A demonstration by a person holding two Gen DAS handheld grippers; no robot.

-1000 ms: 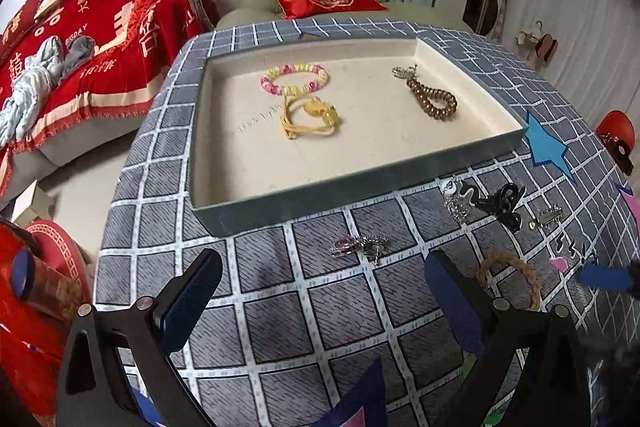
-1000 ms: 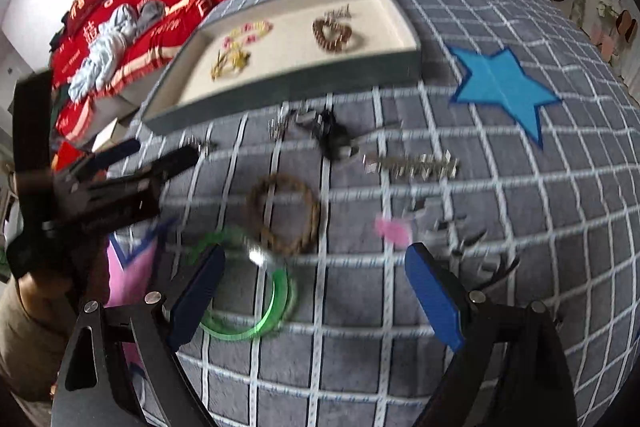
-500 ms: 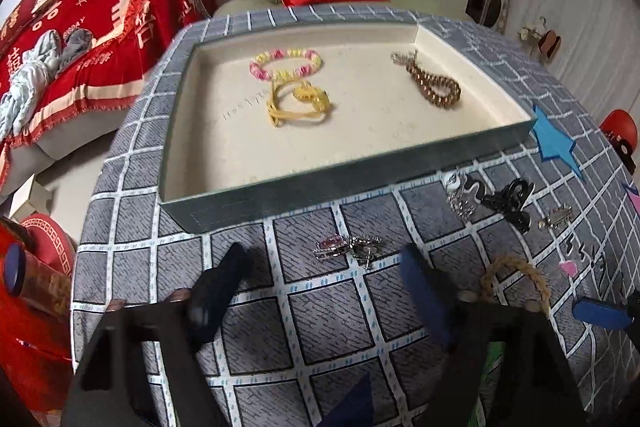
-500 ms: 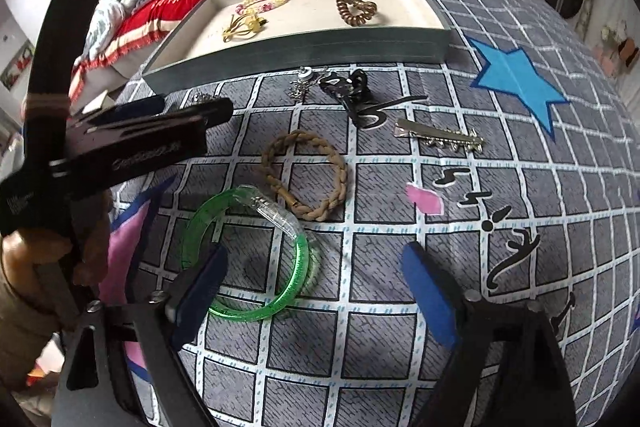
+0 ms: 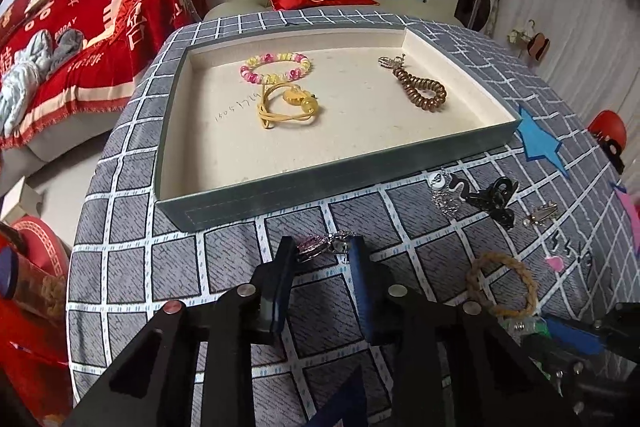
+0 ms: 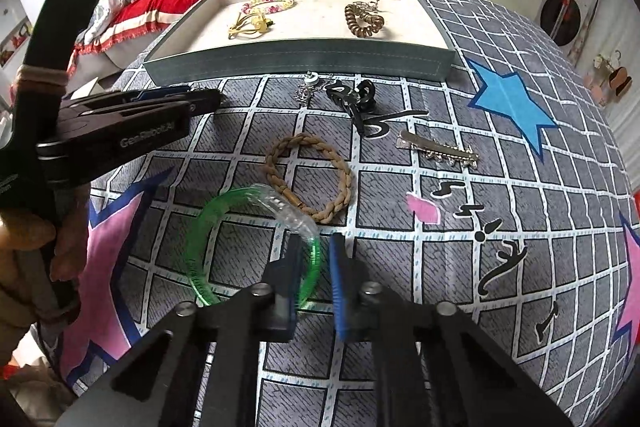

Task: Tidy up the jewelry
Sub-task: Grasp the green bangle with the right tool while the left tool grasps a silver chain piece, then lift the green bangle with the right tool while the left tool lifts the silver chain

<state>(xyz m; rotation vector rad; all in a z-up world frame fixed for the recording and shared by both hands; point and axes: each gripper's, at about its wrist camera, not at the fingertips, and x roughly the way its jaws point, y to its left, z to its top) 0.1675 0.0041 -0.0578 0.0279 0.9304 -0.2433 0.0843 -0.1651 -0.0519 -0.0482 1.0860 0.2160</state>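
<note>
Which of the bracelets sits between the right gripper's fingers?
The green translucent bangle on the tablecloth; the braided tan bracelet lies just beyond it, and the others are in the tray.

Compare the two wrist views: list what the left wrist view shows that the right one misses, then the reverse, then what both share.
Only the left wrist view: the pink and silver trinket between the left tool as its jaws close.

Only the right wrist view: the full green bangle, its rim between the right tool, and the hand holding the left tool.

Both: the tray with three pieces, the braided bracelet, the black hair claw.
</note>
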